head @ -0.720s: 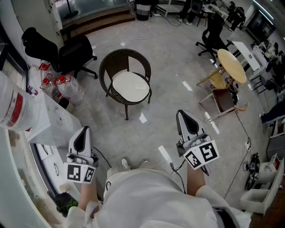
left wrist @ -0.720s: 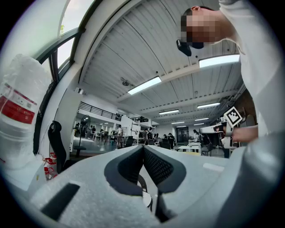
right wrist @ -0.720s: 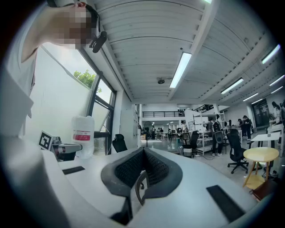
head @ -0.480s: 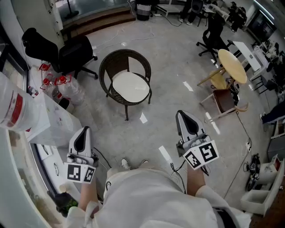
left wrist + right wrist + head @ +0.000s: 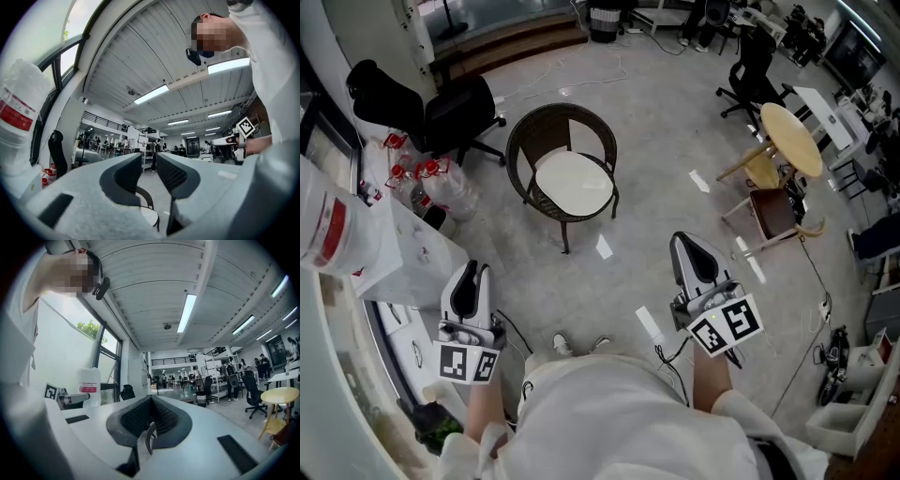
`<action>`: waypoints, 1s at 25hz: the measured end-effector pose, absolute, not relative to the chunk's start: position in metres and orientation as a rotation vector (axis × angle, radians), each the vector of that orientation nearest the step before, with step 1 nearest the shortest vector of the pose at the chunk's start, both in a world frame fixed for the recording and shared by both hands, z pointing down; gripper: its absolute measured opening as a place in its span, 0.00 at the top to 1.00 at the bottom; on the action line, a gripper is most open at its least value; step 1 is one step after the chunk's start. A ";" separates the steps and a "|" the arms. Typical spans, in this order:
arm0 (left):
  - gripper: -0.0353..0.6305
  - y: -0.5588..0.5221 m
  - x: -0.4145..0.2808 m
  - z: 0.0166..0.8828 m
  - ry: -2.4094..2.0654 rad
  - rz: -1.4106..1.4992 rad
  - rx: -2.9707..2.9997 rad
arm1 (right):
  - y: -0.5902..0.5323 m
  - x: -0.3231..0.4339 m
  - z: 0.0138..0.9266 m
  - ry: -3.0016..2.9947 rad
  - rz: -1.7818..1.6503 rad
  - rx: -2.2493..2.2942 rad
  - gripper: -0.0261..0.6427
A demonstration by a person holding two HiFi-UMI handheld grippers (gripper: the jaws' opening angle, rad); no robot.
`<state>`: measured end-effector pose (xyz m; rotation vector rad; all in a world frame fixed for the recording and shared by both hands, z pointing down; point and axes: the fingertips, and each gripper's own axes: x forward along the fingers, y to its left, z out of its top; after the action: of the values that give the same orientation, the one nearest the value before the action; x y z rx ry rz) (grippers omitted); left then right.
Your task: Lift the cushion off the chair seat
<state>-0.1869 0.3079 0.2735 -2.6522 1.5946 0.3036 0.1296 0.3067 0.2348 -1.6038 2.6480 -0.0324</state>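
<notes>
From the head view, a dark wicker chair (image 5: 521, 141) stands on the grey floor (image 5: 656, 122), and the white round cushion (image 5: 574, 182) lies flat on its seat. The person stands well short of the chair, with a claw in each hand. The left claw (image 5: 470, 272) and the right claw (image 5: 684, 242) both point toward the chair and both are well apart from it. A black office chair (image 5: 455, 112) stands just left of the wicker chair, with some clear plastic bottles (image 5: 431, 183) near it. A round wooden table (image 5: 787, 139) lies tipped over, well to the right of the wicker chair.

In the left gripper view the claw points a little upward. Its jaws stand only a narrow slit apart, with nothing between them. Low in that slit, part of the wicker chair and the pale edge of the cushion show, far off.

In the right gripper view the claw is held level. Its jaws are pressed together at the tips and hold nothing. A large white jug with a red label (image 5: 89, 385) shows off to the left, by the window.
</notes>
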 end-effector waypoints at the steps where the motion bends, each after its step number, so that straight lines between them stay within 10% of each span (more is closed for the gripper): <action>1: 0.75 0.306 -0.186 0.273 1.600 0.333 -2.659 | 0.306 0.133 0.235 2.648 -0.034 -1.604 0.96; 9: 0.26 0.294 -0.172 0.290 1.704 0.431 -2.683 | 0.304 0.161 0.242 2.645 -0.045 -1.584 0.96; 25: 0.22 0.188 -0.146 0.356 1.800 0.288 -2.812 | 0.207 0.178 0.302 2.693 -0.236 -1.613 0.96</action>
<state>-0.1456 0.1884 0.3557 -2.8116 1.8002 0.2878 0.1776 0.2074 0.3021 -1.6128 2.6931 -0.2359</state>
